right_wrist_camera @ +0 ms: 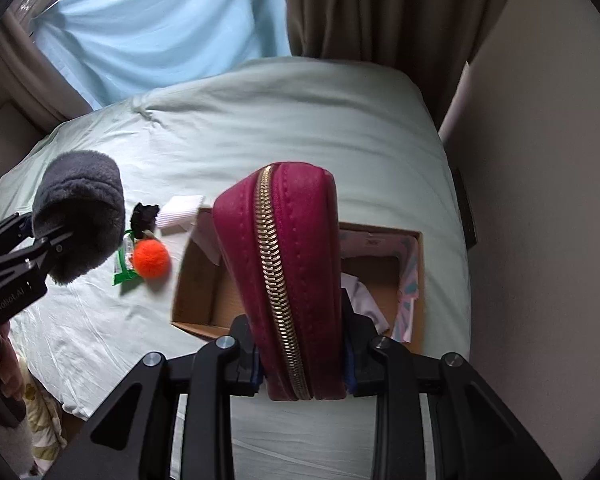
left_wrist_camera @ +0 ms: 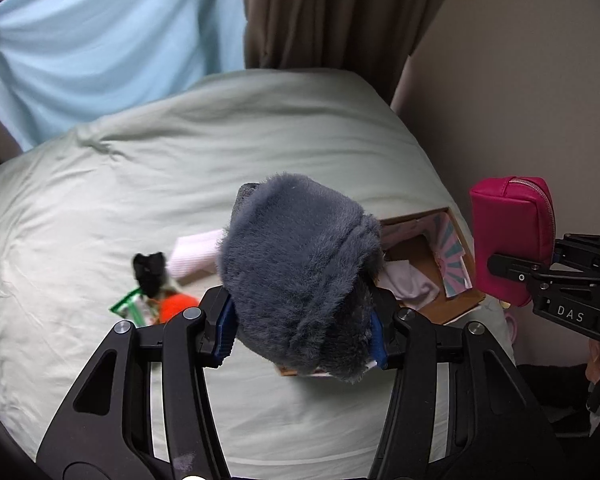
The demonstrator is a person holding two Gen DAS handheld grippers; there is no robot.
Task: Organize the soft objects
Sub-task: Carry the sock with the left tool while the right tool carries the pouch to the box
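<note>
Left gripper (left_wrist_camera: 302,332) has its fingers clamped on a fuzzy grey plush thing (left_wrist_camera: 300,272), and the right gripper (right_wrist_camera: 304,364) is squeezing a magenta zip pouch (right_wrist_camera: 284,264), zipper facing up. Both hang above the bed (right_wrist_camera: 300,120), with the open cardboard box (right_wrist_camera: 204,280) right under the pouch; the orange pom-pom (right_wrist_camera: 151,259) sits on the sheet between the two sets of fingers.

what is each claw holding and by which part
Left claw grips the grey plush across its lower sides. Right claw grips the pink pouch by its flat sides near one end, zip facing the camera.
</note>
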